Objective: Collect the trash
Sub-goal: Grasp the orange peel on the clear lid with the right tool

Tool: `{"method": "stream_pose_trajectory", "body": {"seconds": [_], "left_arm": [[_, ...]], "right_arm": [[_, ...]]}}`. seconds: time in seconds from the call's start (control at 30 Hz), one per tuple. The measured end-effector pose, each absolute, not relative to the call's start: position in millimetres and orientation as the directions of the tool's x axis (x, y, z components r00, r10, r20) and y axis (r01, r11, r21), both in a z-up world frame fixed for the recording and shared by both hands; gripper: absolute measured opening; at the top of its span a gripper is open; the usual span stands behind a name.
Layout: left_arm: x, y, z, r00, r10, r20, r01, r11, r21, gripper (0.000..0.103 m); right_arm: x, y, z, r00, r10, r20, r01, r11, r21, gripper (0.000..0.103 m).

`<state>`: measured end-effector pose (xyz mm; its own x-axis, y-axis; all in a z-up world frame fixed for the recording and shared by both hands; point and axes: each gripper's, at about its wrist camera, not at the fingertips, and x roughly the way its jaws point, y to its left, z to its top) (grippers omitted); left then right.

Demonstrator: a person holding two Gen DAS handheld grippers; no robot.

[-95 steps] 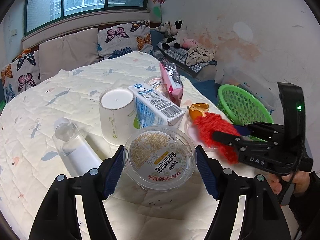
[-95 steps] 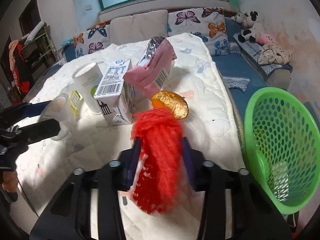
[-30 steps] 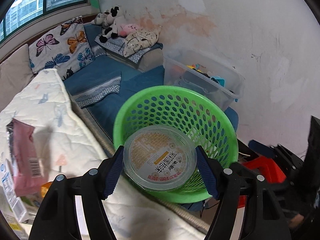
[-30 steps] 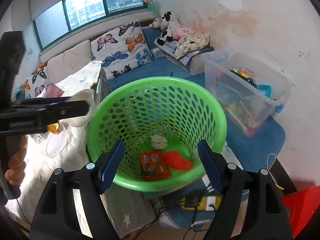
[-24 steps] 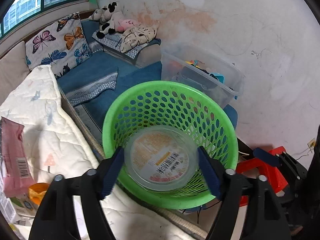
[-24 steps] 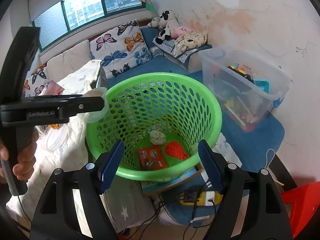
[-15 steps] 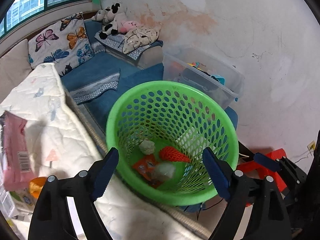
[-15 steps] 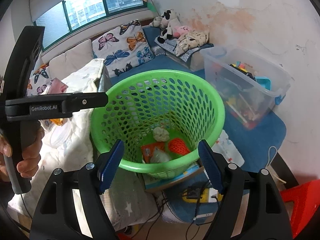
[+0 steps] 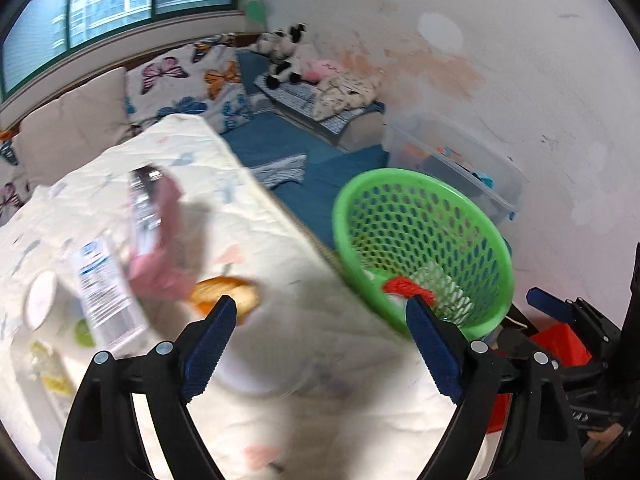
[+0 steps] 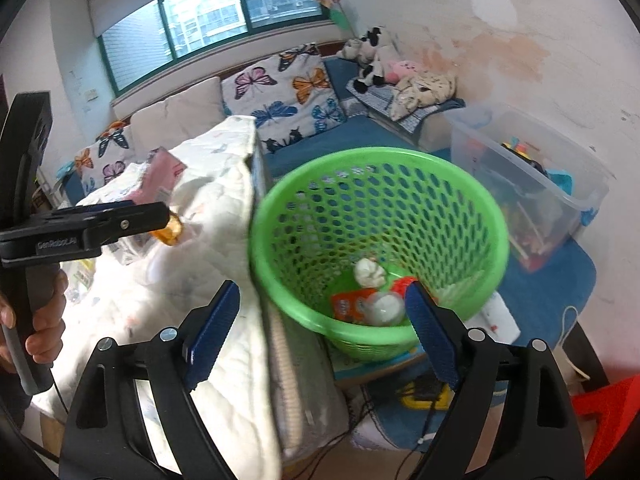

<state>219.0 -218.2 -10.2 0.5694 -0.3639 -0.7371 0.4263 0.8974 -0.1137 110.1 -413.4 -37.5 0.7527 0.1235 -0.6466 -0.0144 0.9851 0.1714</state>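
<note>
The green basket (image 10: 376, 156) stands on the floor beside the quilt-covered bed. Inside lie a clear lidded cup (image 10: 386, 308), an orange wrapper (image 10: 348, 304), a white paper ball (image 10: 368, 272) and a red foam net (image 9: 404, 286). My right gripper (image 10: 322, 296) hovers over the basket's near rim, its jaws opening with nothing between them. My left gripper (image 9: 320, 304) is open and empty above the quilt edge, near an orange peel (image 9: 224, 294). Blurred on the quilt are a pink pack (image 9: 160, 232), a milk carton (image 9: 102, 288) and a white cup (image 9: 40, 300).
A clear storage box (image 10: 528, 168) of toys sits behind the basket by the wall. A red stool (image 10: 608, 412) stands at the lower right, and cables lie on the floor under the basket. Butterfly cushions (image 10: 288, 92) line the window bench. A hand (image 10: 44, 320) holds the left gripper.
The left gripper opened and dropped the clear lidded cup into the basket, then swung left over the quilt. The right gripper, empty after dropping the red net, shifted slightly toward the bed.
</note>
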Motion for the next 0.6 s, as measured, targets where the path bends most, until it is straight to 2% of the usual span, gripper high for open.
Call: {"method": "stream_pose_trajectory", "body": {"seconds": [0.6], "left_arm": [[199.8,-90.5,-18.4,0.649,-0.167,-0.742,0.177,0.982,-0.066,0.085]], "right_arm": [[163.1,-318.2,-40.6,0.694,0.281,-0.663,-0.246,0.958,0.148,0.085]]}}
